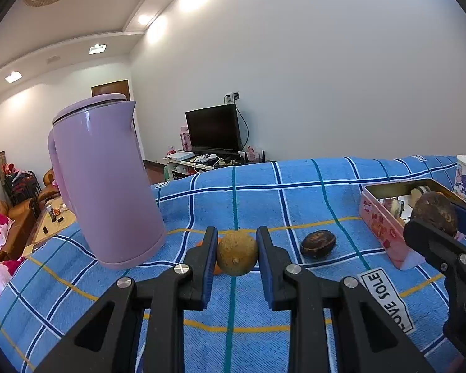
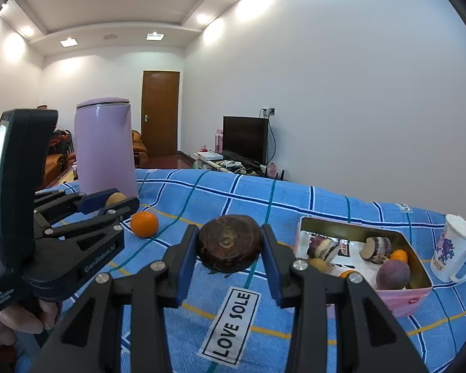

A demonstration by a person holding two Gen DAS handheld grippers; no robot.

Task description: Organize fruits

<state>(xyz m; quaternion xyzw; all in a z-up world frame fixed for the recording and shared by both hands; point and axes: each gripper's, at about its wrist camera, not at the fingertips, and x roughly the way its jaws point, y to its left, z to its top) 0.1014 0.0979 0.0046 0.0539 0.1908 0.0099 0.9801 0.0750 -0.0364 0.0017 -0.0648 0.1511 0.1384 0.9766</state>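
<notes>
My left gripper [image 1: 236,238] is shut on a yellow-brown round fruit [image 1: 236,255], just above the blue checked cloth [image 1: 295,199]. An orange peeks out behind its left finger; it shows fully as the orange [image 2: 144,223] in the right wrist view. A dark brown fruit [image 1: 317,244] lies on the cloth to the right. My right gripper [image 2: 230,233] is shut on a dark brown round fruit [image 2: 230,244], left of the pink tin [image 2: 357,227]. The tin holds several fruits and cut pieces. The left gripper [image 2: 123,198] sits at the left, in front of the kettle.
A tall purple kettle [image 1: 105,180] stands on the cloth at the left. A white printed mug [image 2: 453,248] stands right of the tin. A "LOVE SOLE" label [image 2: 230,323] lies on the cloth near me. A TV and sofas are beyond the table.
</notes>
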